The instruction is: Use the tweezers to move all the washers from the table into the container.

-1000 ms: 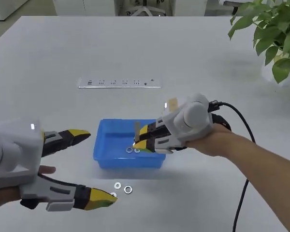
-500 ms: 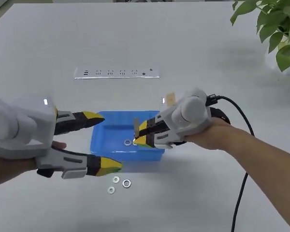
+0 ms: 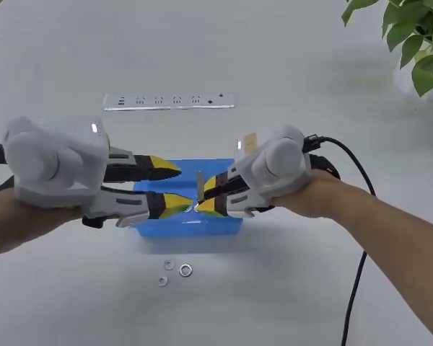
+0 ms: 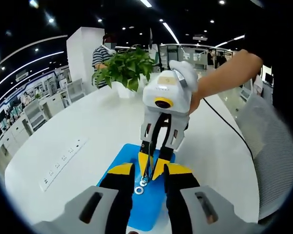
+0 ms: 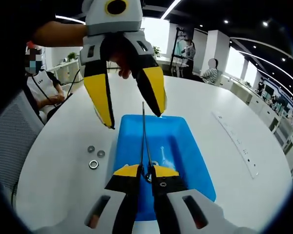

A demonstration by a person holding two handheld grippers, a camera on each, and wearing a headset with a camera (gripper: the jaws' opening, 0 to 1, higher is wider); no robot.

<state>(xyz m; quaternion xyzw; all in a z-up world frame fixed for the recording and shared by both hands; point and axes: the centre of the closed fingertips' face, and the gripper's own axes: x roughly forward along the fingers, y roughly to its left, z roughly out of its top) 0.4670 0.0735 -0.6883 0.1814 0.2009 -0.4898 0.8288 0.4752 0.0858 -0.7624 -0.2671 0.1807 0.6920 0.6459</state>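
White worktop (image 3: 310, 94) carries one blue container (image 3: 202, 227). Three washers (image 3: 185, 270) lie loose just outside its near wall, on the person's side of the single tweezers (image 3: 199, 184), whose long axis runs above the container. The right gripper (image 3: 204, 196) has its fingers narrow, pinching the tweezers. The left gripper (image 3: 180, 186) hovers with fingers wide. Two more seem to lie inside.

No legible text anywhere. Power strip (image 3: 169, 101) on the desk (image 3: 310, 86) beyond the blue container (image 3: 187, 225) has small dark marks, too small to read. Tan tag (image 3: 249, 142) on the right gripper (image 3: 200, 200): nothing readable on it.
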